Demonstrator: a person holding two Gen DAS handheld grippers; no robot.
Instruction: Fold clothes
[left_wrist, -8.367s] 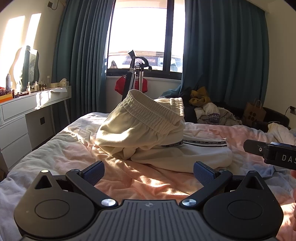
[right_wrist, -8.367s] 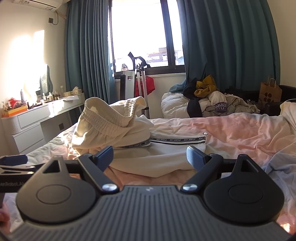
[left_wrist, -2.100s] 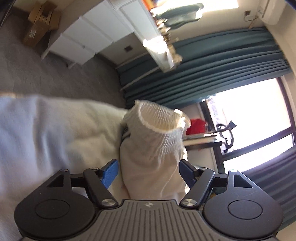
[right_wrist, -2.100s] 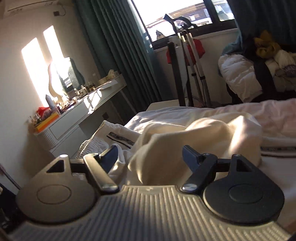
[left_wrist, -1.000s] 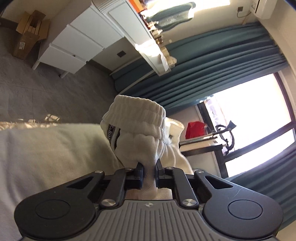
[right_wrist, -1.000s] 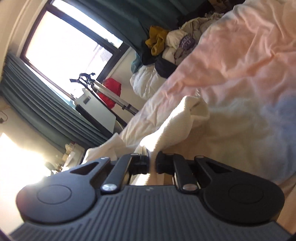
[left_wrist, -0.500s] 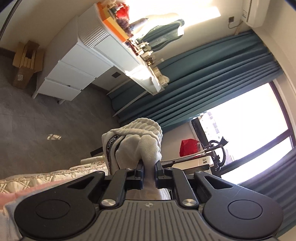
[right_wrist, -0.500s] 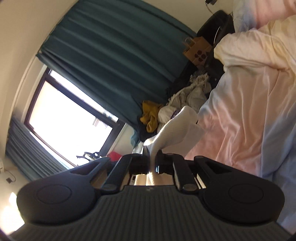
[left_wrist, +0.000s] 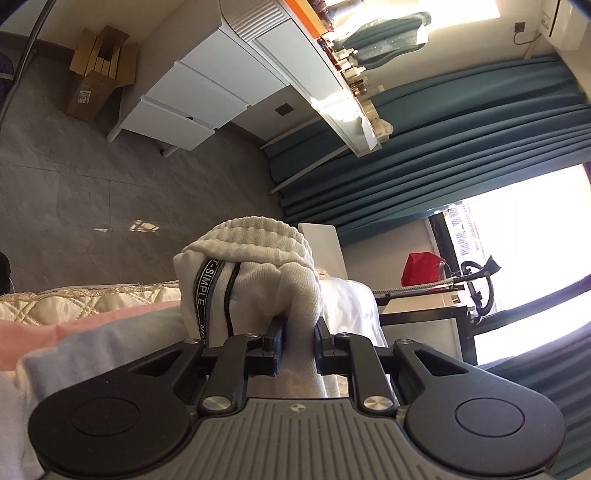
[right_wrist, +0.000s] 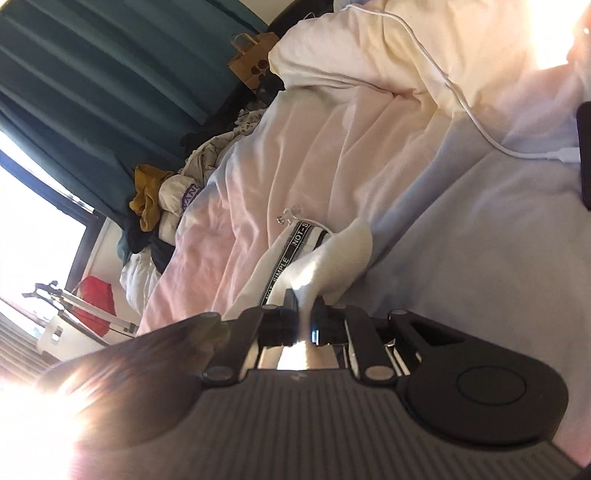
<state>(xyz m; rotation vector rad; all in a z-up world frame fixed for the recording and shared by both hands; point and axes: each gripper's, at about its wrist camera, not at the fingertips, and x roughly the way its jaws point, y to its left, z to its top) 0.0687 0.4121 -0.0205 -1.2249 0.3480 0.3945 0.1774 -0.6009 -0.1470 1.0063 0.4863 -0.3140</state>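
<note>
Both grippers are clamped tight on the cream trousers (left_wrist: 255, 291): the left gripper (left_wrist: 298, 345) pinches near the ribbed waistband, the right gripper (right_wrist: 304, 310) a fold. The trousers hang over the bed's (right_wrist: 480, 277) edge.

Left tongs (left_wrist: 298, 341): wide open and level over the bed 8.4 s ago; now rolled sideways and clamped on the cream trousers (left_wrist: 255, 280), ribbed waistband bunched toward 12 o'clock.
Right tongs (right_wrist: 303, 314): open earlier; now pinched on a fold of the same garment, banded trim trailing toward 12 o'clock.
Trousers: formerly heaped mid-bed; now lifted and drawn out over the bed (right_wrist: 369, 140).
</note>
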